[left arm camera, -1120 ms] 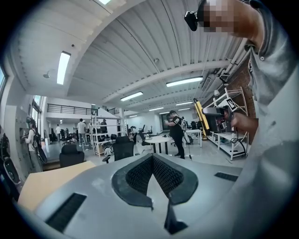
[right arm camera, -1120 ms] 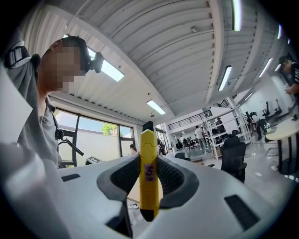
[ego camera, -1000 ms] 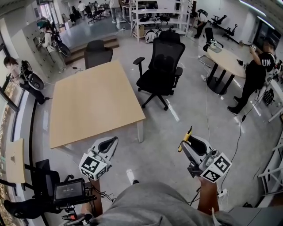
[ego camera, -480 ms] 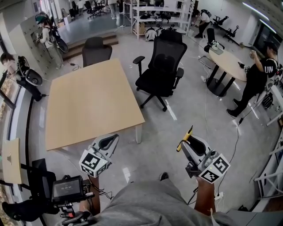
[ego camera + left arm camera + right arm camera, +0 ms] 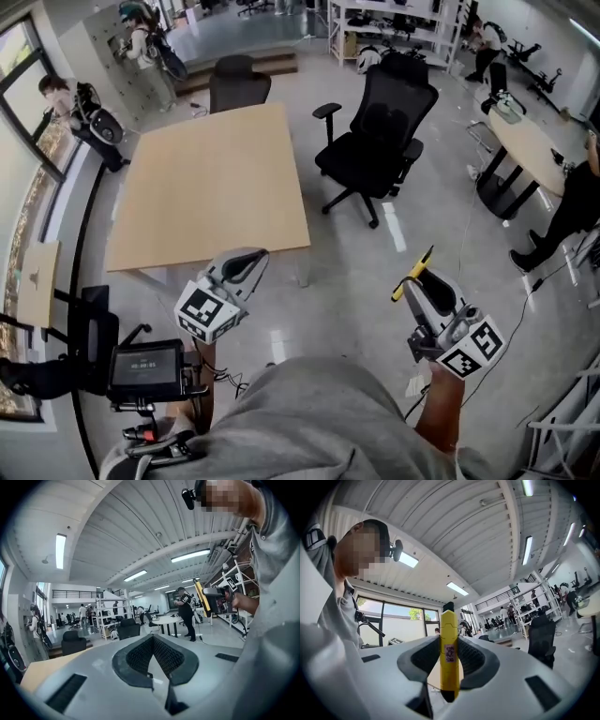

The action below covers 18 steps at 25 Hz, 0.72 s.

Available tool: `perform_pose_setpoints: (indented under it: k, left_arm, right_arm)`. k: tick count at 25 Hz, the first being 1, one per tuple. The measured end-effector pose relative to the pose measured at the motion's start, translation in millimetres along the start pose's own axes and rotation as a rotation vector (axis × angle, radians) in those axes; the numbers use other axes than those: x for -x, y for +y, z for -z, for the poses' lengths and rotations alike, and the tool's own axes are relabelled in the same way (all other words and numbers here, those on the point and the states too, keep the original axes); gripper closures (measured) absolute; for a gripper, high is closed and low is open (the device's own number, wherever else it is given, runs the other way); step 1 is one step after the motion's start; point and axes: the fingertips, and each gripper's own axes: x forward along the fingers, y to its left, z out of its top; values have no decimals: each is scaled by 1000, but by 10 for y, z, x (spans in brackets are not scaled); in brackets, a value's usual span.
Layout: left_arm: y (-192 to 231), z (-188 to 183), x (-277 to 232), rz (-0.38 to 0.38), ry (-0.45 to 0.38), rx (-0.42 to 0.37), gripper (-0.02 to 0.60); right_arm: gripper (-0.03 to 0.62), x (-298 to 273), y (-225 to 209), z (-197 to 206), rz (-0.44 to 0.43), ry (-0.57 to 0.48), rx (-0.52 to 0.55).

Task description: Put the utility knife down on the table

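The wooden surface [image 5: 211, 187] lies ahead of both, nearest the left hand-held gripper [image 5: 246, 264], whose jaws are pressed together at the tips on nothing; the right hand-held gripper [image 5: 424, 284], over the floor, pinches the yellow utility knife [image 5: 410, 277], which sticks out past its tips.

This is probably an open-plan office or lab workroom. A bare wooden desk [image 5: 211, 187], black swivel chairs [image 5: 380, 131], a round table [image 5: 530, 150] and white shelving [image 5: 394, 23] stand on polished concrete floor [image 5: 356, 281]. Strip lights [image 5: 191, 555] line the ribbed ceiling [image 5: 122, 527].
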Motion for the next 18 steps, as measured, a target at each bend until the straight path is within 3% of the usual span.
perform_pose_setpoints:
  k: [3,7,13,18]
  left_arm:
    - [-259,-281,-398,2,-6,-35,578]
    - [-413,-209,-600,10,29,-9,577]
    - [-230,-67,-895,27,52,35,577]
    - [322,215,-1621,69,42,81,577]
  right_arm:
    - [477,185,-301,-182,-38,-2,-7]
    - [477,220,-493,-134,-63,19,-48]
    - [477,21,-810,64,-47,63,-104]
    - [477,-476,-1418,162,2,99,-100]
